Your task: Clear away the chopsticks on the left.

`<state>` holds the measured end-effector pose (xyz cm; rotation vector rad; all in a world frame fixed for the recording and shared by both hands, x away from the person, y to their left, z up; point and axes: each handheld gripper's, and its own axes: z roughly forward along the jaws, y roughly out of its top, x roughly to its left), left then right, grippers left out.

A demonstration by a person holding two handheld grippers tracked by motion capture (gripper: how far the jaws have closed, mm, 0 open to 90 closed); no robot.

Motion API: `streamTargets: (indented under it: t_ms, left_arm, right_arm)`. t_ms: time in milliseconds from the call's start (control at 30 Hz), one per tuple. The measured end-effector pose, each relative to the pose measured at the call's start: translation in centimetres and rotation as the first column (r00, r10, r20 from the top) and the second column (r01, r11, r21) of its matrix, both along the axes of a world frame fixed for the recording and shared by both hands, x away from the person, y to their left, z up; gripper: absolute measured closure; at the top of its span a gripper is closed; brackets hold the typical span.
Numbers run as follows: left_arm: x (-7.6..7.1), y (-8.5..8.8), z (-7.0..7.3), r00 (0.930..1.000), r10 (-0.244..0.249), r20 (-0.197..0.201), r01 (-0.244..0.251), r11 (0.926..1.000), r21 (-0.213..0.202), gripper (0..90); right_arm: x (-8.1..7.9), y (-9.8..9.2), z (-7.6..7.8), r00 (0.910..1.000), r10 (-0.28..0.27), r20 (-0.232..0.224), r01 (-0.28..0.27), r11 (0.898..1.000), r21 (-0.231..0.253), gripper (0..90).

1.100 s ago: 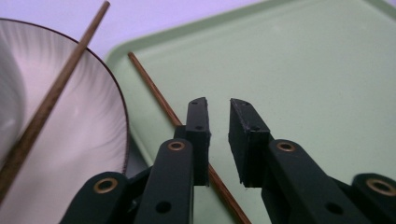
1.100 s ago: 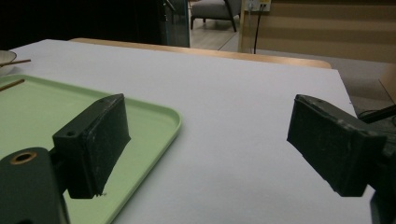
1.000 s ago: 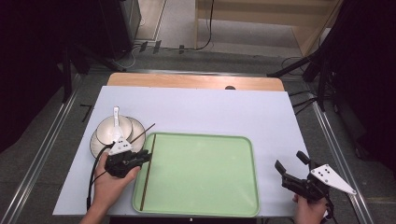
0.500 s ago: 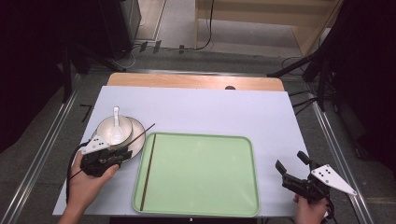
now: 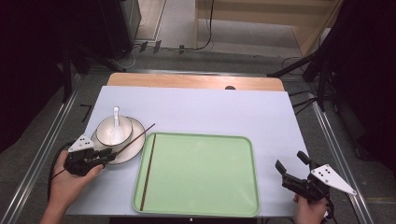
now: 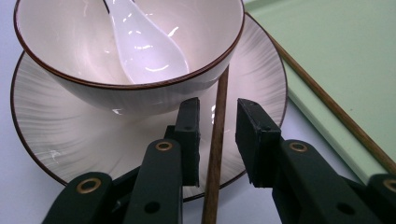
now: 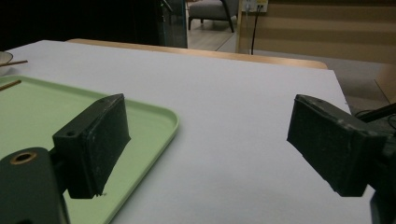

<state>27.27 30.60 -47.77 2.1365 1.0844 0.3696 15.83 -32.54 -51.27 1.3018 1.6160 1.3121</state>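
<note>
The counter (image 5: pixel 210 109) lies bare beyond the green tray (image 5: pixel 201 175) and at its right. At left, the bowl (image 5: pixel 111 130) on its plate (image 5: pixel 133 140) and a slanting chopstick (image 5: pixel 135 135) block the way

Green tray (image 5: pixel 201 172), brown-rimmed white bowl (image 5: pixel 108 130)

- A white ceramic bowl (image 5: pixel 111 130) holding a white spoon (image 5: pixel 116 125) is seen on a plate (image 5: pixel 133 142).
- A pale green rectangular tray (image 5: pixel 201 172) is laid on the table (image 5: pixel 210 112).
</note>
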Motion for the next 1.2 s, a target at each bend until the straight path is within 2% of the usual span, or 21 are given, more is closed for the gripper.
streamTargets:
  t_ms: [133, 167, 233, 333, 433, 600, 700, 833, 967, 1200]
  left_arm:
    - [0.6, -0.3, -1.2, 0.9986, -0.002, -0.052, 0.003, 0.9999, 0.016, 73.9]
    - [0.6, -0.3, -1.2, 0.9986, -0.002, -0.052, 0.003, 0.9999, 0.016, 74.8]
    - [0.8, -0.7, -1.7, 0.9977, 0.001, -0.068, 0.001, 0.9992, 0.041, 76.3]
    - [0.9, -0.9, -1.9, 0.9974, -0.001, -0.073, 0.005, 0.9988, 0.048, 79.0]
    - [0.8, -1.1, -2.0, 0.9968, -0.034, -0.072, 0.037, 0.9981, 0.048, 84.6]
    - [0.6, -1.6, -1.8, 0.9975, -0.046, -0.053, 0.049, 0.9966, 0.067, 85.1]
    - [0.4, -1.9, -1.5, 0.9976, -0.057, -0.039, 0.059, 0.9964, 0.061, 85.2]
    - [-0.1, -2.6, -0.9, 0.9970, -0.074, -0.019, 0.075, 0.9967, 0.032, 85.2]
    - [-0.6, -3.6, -0.4, 0.9954, -0.095, -0.017, 0.095, 0.9955, 0.008, 85.2]
    - [-1.4, -6.3, -0.2, 0.9910, -0.132, -0.020, 0.132, 0.9912, 0.009, 85.2]
  right_arm:
    - [0.0, 0.0, 0.0, 1.0000, 0.001, 0.000, -0.001, 1.000, -0.002, 12.7]
    - [0.0, 0.0, 0.0, 1.0000, 0.002, 0.000, -0.002, 1.000, -0.002, 12.7]
    - [0.0, 0.0, 0.0, 1.0000, 0.001, 0.000, -0.001, 1.000, -0.001, 12.7]
    - [0.0, 0.1, 0.0, 1.0000, 0.003, -0.001, -0.003, 1.000, 0.000, 12.7]
    - [0.0, 0.1, 0.0, 1.0000, 0.004, -0.005, -0.004, 1.000, -0.001, 12.6]
    - [0.0, 0.1, 0.0, 1.0000, 0.002, -0.003, -0.002, 1.000, 0.000, 12.7]
    - [0.0, 0.1, 0.0, 1.0000, 0.002, -0.003, -0.002, 1.000, 0.001, 12.7]
    - [0.1, 0.1, 0.0, 1.0000, 0.005, -0.003, -0.005, 1.000, 0.002, 12.7]
    - [0.1, 0.2, 0.0, 0.9999, 0.010, -0.001, -0.010, 1.000, -0.001, 12.7]
    - [0.0, 0.1, 0.0, 1.0000, 0.006, 0.001, -0.006, 1.000, 0.002, 12.7]
